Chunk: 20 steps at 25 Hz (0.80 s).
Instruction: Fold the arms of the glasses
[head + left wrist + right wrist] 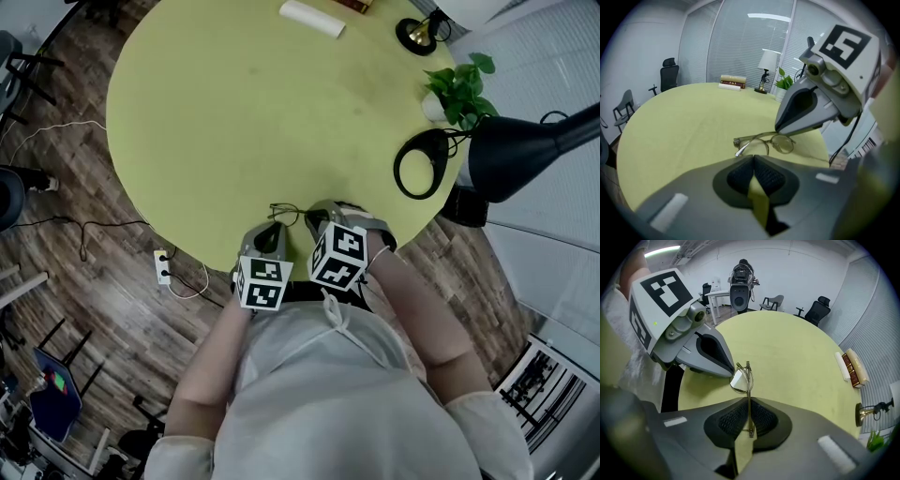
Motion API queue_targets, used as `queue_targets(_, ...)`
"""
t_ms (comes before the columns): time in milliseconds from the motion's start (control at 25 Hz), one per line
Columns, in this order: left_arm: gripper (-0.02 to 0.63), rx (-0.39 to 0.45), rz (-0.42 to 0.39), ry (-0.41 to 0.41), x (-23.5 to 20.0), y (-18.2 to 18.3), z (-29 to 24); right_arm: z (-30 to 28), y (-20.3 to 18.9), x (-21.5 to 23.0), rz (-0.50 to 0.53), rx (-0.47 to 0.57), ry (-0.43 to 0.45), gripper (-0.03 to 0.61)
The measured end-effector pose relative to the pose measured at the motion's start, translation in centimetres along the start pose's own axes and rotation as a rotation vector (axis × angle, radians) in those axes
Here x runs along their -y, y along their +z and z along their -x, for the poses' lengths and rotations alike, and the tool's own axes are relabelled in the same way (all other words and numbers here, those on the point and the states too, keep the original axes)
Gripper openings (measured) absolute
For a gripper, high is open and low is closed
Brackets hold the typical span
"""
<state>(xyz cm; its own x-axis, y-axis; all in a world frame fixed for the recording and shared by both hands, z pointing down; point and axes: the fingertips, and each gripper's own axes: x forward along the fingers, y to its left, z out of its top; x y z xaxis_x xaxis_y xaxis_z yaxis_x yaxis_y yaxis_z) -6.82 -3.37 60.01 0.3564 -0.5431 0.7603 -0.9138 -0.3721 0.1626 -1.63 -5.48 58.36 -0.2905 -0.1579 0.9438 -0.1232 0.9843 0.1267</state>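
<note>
Thin metal-framed glasses [287, 214] lie near the edge of the round yellow-green table [234, 103] closest to me. In the right gripper view one arm of the glasses [748, 406] runs straight back between the pads, and my right gripper [749, 401] is shut on it; the lenses [742, 379] stick out ahead. My left gripper [753, 159] is shut with nothing in it, its tip just short of the glasses [764, 141] and their left hinge. In the head view the left gripper [274, 229] and the right gripper [319, 217] sit side by side at the glasses.
A black desk lamp [525, 150] with a ring base [422, 162] leans over the table's right side, beside a small potted plant [459, 89]. A white roll [312, 17] and a small brass lamp [417, 33] stand at the far edge. Office chairs [818, 310] ring the room.
</note>
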Motion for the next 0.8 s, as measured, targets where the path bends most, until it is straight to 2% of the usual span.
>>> queue_targets(240,0.006,0.005,-0.01,0.006,-0.1,0.0,0.0,-0.1,0.1,0.1,-0.005,0.015,0.003,0.021)
queue_targets(520,0.006,-0.016,0.017,-0.034,0.0,-0.3,0.0,0.7,0.8,0.3,-0.026,0.097,-0.042,0.049)
queue_targets(640,0.006,-0.021,0.05,-0.046,-0.2,0.1,0.9,2.8,1.9,1.1,-0.11,0.213,-0.087,0.051)
queue_targets(800,0.006,0.061,0.055,-0.025,-0.7,3.6,3.0,6.4,2.2,2.9,-0.262,0.349,-0.169,0.028)
